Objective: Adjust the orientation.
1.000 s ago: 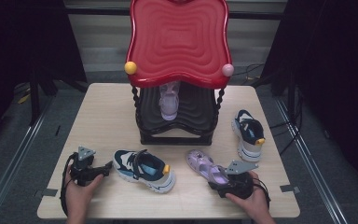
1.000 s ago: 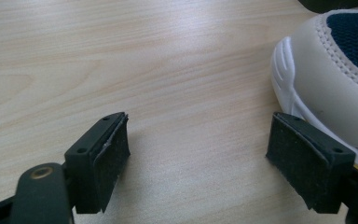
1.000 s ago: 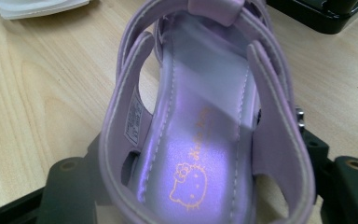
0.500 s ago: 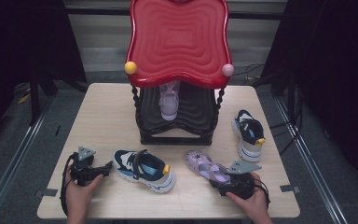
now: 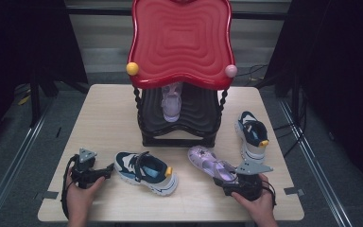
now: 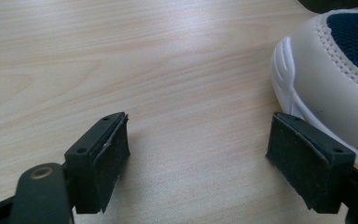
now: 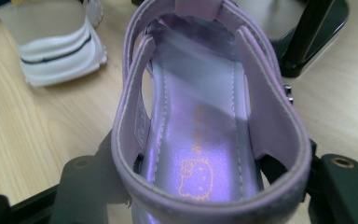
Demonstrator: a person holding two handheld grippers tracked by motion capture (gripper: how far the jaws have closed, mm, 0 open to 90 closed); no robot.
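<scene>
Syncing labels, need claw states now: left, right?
Left claw: open, nothing between the pads, beside the white sneaker.
Right claw: jaws just closed in around the purple sandal heel; a firm grip cannot be told.

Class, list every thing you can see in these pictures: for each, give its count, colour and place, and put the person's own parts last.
Table: one, light wood, centre of the high view.
Rack: one, red wavy top on a black base with twisted posts, back middle of the table.
Knobs: two, yellow at the top's left front corner, pink at the right.
Sandals: two, lilac; one on the rack's lower shelf, one at front right, its heel between the right tool's jaws.
Trainers: two, navy, white and yellow; one at front centre, one at right by the rack.
Hands: two, at the table's front edge.
Left tool: black, open, beside the front trainer's toe.
Right tool: black, jaws just closing on the sandal's heel.
</scene>
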